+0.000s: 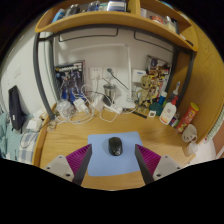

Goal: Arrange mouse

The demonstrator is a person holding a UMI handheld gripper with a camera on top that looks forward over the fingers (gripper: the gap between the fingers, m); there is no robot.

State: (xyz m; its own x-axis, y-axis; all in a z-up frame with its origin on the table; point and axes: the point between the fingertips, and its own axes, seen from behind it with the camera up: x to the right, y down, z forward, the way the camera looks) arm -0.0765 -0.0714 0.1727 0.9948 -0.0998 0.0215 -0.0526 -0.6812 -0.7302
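Note:
A dark mouse (115,146) lies on a light blue mouse mat (112,158) on the wooden desk (62,140). My gripper (112,163) is open and empty. Its two fingers with magenta pads (77,160) stand wide apart at either side of the mat's near part. The mouse sits just ahead of the fingertips, midway between them, with a clear gap at both sides.
Beyond the mat, white cables and a charger (75,103) lie at the back left. Bottles (169,108) and small figures (148,93) stand at the back right. A wooden shelf (110,22) runs above the desk. A dark object (16,108) stands at the far left.

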